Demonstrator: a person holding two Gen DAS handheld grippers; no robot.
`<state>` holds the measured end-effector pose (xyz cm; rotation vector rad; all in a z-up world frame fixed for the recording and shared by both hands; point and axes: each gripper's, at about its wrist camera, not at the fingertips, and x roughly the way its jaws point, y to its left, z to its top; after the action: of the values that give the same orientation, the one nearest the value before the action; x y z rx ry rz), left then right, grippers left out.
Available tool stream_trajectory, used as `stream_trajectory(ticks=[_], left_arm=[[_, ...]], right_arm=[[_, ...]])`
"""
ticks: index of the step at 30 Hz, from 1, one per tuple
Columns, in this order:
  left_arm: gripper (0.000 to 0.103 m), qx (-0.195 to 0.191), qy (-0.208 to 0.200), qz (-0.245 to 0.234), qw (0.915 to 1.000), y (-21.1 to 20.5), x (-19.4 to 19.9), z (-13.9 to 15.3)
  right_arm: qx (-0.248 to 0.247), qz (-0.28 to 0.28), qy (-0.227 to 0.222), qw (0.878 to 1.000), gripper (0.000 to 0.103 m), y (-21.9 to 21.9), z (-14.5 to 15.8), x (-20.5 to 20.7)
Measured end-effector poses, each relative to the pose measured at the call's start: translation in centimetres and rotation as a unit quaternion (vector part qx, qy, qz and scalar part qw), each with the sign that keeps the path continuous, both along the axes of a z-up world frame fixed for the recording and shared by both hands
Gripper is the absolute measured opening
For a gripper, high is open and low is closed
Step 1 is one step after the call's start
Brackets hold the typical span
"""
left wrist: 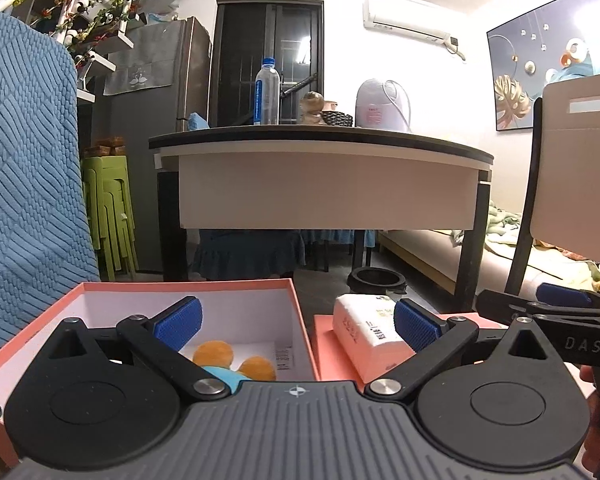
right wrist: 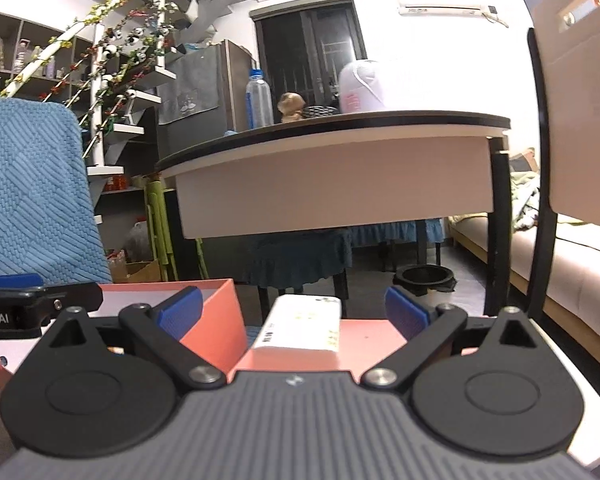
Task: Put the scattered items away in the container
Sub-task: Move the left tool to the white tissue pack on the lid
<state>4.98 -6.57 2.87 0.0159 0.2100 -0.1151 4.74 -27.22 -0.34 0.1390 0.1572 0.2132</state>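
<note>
An open pink box (left wrist: 296, 316) with white inner walls holds a plush toy (left wrist: 236, 362) with orange and light blue parts. My left gripper (left wrist: 298, 326) hovers open over the box's right wall, with nothing between its blue pads. A white tissue pack (left wrist: 360, 330) lies on the pink lid (left wrist: 324, 344) to the right of the box. In the right wrist view, my right gripper (right wrist: 294, 314) is open, its pads either side of the tissue pack (right wrist: 304, 326) and apart from it. The box's corner (right wrist: 216, 316) sits to its left. The right gripper (left wrist: 560, 306) also shows at the far right of the left wrist view.
A dark-topped table (left wrist: 320, 140) stands ahead with a water bottle (left wrist: 267, 92) on it. A blue textured chair back (left wrist: 24, 168) rises on the left and a white chair back (left wrist: 576, 168) on the right. A black round bowl (left wrist: 377, 279) sits on the floor.
</note>
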Motion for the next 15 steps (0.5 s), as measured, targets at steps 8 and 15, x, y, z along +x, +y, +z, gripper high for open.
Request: stream_trajectory(ticks=[8,15], left_arm=[[0.103,-0.017,-0.002,-0.008,0.9998,-1.8,0.4,-0.1],[0.103,-0.014,-0.005,-0.032,0.9994,-5.1,1.0,-0.8]], right_arm=[[0.003,-0.028,-0.006,1.0,0.098,-2.0,0.0,-0.6],[0.006,-0.063,-0.016,0.998,0.098,-4.2,-0.2,-1.3]])
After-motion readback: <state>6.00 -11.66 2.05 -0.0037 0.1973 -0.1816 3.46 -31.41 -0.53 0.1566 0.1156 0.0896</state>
